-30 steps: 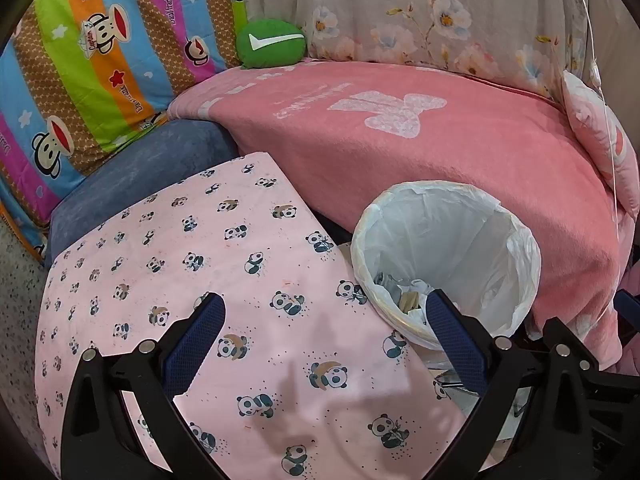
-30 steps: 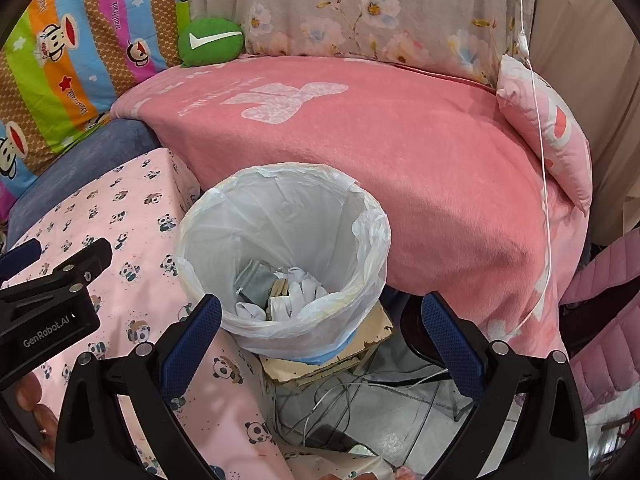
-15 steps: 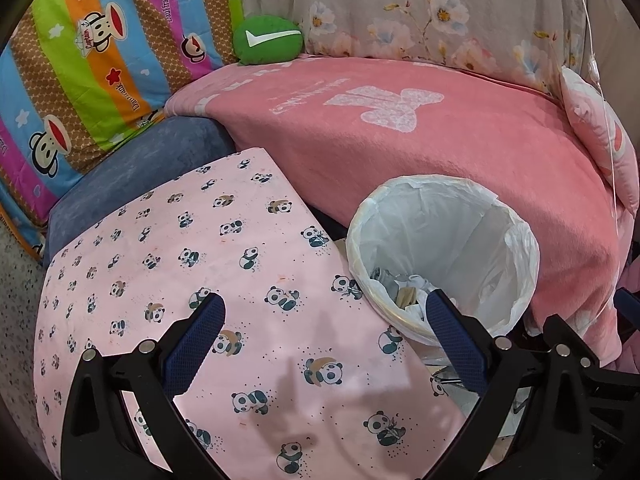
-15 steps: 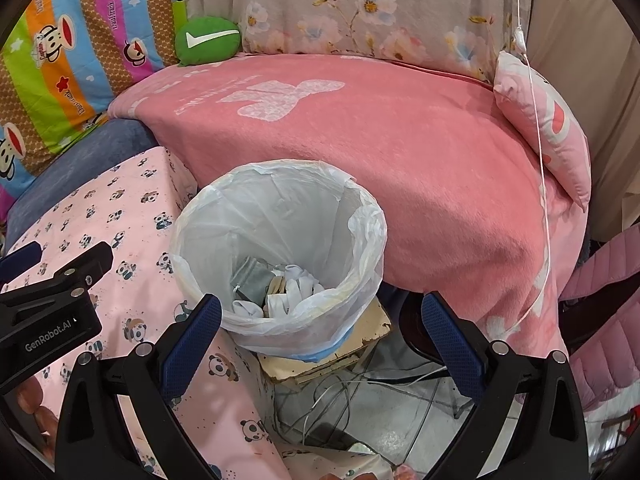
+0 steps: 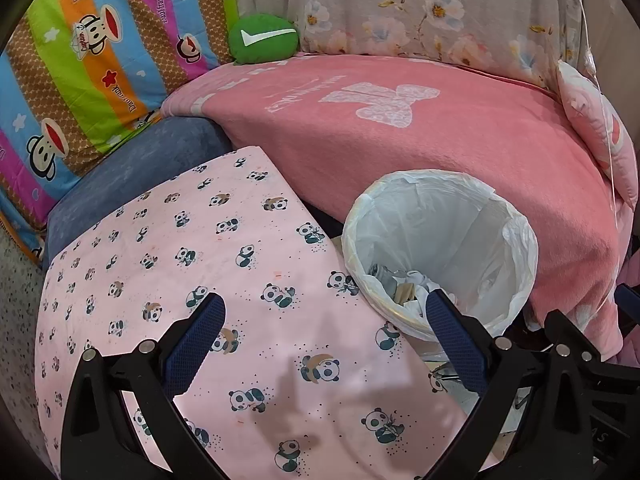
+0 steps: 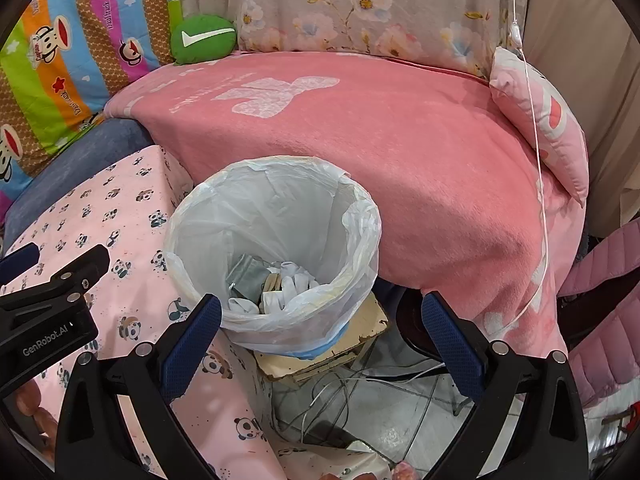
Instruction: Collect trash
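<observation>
Your left gripper (image 5: pixel 322 332) and right gripper (image 6: pixel 320 330) both gape wide, holding nothing. Just beyond, the lined bin (image 6: pixel 272 248) stands at the panda cloth's (image 5: pixel 192 264) right edge, crumpled trash (image 6: pixel 276 286) already inside; no loose trash shows, so collecting looks nearly finished.

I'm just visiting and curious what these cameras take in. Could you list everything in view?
Trash bin: one, white liner, beside the panda cloth.
Trash: several pieces, white and grey, inside the bin.
Panda cloth: one, pink, left of the bin.
Blanket: one, pink, behind the bin.
Green cushion: one, at the back.
Striped cartoon fabric: one, multicoloured, back left.
Pink pillow: one, far right.
Cables: tangled, on the floor.
Left gripper: open, empty.
Right gripper: open, empty.
</observation>
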A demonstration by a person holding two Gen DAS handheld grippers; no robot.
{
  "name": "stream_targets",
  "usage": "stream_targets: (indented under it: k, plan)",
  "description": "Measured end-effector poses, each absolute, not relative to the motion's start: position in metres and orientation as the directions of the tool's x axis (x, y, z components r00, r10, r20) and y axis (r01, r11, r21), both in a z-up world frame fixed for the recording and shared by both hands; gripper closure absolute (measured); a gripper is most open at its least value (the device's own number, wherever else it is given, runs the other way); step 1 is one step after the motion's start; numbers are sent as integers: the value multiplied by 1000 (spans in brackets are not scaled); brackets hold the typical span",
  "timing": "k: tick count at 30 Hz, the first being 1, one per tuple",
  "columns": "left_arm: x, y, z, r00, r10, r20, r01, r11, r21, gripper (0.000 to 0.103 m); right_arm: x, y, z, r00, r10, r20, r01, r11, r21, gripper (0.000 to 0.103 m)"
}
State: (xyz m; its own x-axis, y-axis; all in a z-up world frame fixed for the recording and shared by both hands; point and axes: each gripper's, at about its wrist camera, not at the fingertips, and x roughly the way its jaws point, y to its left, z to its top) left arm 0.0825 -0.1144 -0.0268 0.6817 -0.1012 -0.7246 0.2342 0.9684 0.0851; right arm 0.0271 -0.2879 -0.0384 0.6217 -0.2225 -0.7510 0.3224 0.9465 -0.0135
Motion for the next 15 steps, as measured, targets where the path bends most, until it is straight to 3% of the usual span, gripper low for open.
stream_targets:
  k: [15]
  plan:
    - [82,-115,-28,682,-101,-725,237,968,88,7,27,-288,-38,622,-222,-751,322,947,-13,4]
